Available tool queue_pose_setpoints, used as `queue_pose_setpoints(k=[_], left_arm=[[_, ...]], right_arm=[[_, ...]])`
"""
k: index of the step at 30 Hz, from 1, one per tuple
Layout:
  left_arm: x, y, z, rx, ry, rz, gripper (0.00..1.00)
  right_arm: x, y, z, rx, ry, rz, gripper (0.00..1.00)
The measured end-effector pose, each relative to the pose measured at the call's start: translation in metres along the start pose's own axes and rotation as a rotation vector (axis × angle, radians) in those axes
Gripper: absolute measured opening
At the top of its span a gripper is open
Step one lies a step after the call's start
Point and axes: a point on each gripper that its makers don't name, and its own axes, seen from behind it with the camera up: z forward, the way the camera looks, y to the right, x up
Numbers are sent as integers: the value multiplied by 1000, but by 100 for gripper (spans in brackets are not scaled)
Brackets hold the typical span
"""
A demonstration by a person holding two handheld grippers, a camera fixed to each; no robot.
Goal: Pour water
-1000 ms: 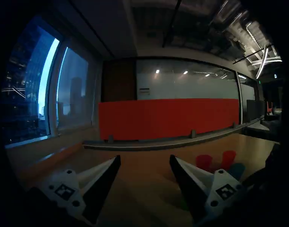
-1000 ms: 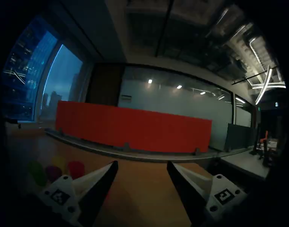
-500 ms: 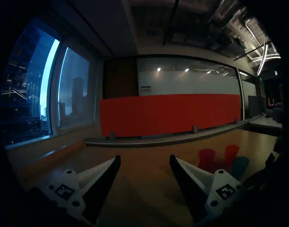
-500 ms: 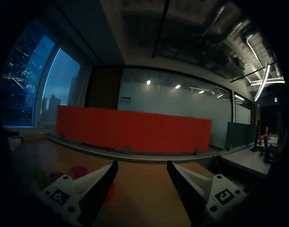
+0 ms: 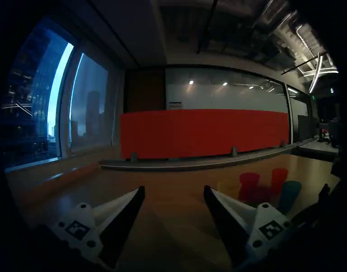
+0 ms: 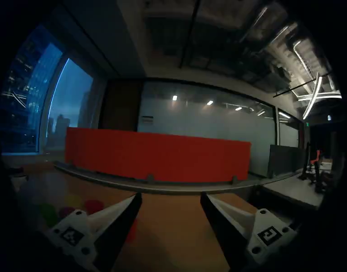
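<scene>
The left gripper (image 5: 173,187) is empty, with its jaws set wide apart, and the right gripper (image 6: 170,195) is in the same condition: spread and holding nothing. Both face the red partition (image 5: 200,131) that runs along the far edge of the table (image 5: 128,181). The task items, a group of coloured cups, stand on the table on the near side of the red partition. The left gripper view shows a red cup (image 5: 249,183), a second red cup (image 5: 279,177), a teal cup (image 5: 290,195) and a faint yellow cup (image 5: 225,187). In the right gripper view the group (image 6: 94,206) lies partly behind one finger. The cups are packed close; whether they touch cannot be told, nor which one contains water. Main hazard: a spread finger entering the group is likely to strike a neighbouring cup and tip it, since the cups appear light. Second hazard: the dim room makes rims hard to judge, so a pour aimed at the wrong rim would probably wet the table. Third hazard: an off-centre grasp could let the cup rotate and spill early.
</scene>
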Motion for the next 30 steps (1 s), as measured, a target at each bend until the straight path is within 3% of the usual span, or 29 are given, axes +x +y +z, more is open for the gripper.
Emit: queue_pose_setpoints(k=[17,30], left_arm=[[-23,-11,5,-6,-6,-52,96],[-25,-11,5,-7,-4,-34,96]], right_arm=[[0,1,3,-16,-14,-5,100],[0,-1,2,-12,-15,9,100]])
